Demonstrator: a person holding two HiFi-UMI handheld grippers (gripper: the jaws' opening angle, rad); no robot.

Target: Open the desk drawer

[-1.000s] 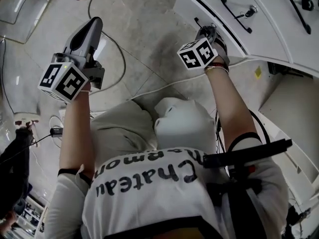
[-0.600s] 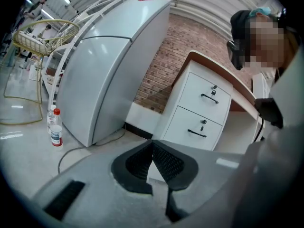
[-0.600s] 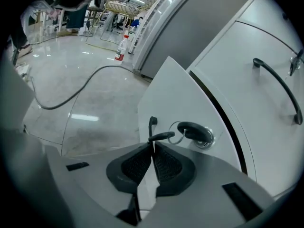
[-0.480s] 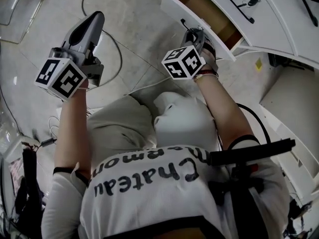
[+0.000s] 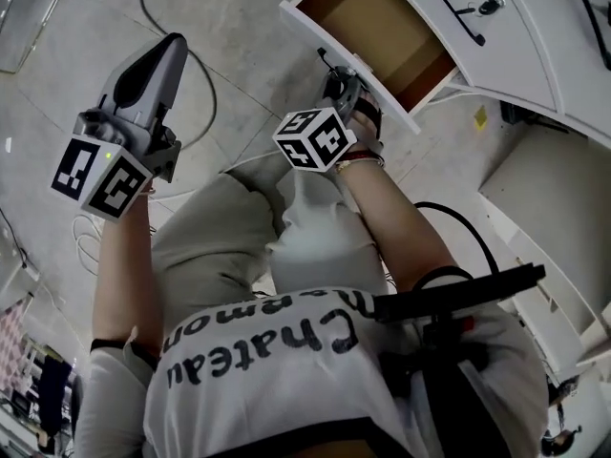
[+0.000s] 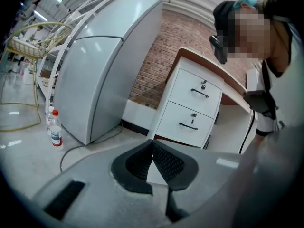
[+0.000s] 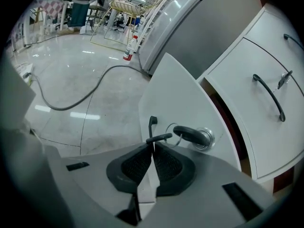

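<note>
The bottom desk drawer point(image 5: 374, 25) stands pulled out, its brown inside showing behind the white front panel point(image 7: 183, 96). My right gripper point(image 5: 340, 76) is shut on the thin black drawer handle point(image 7: 152, 127), which runs into the fingertips point(image 7: 153, 143). A key point(image 7: 186, 134) hangs in the lock beside the handle. My left gripper point(image 5: 168, 50) is held up over the floor, well to the left of the desk. In the left gripper view, its pads point(image 6: 153, 144) meet with nothing between them. The desk's two upper drawers point(image 6: 194, 109) are closed.
A grey cable point(image 7: 71, 101) snakes over the pale tiled floor. Water bottles point(image 6: 55, 129) stand by a tall grey cabinet point(image 6: 97, 70). A yellow wire basket point(image 7: 129, 0) sits in the background. The person's knees and torso fill the lower part of the head view.
The right gripper has drawn back toward the person with the handle, and the drawer has slid from nearly closed to well open. The left gripper stayed raised and drifted slightly left.
</note>
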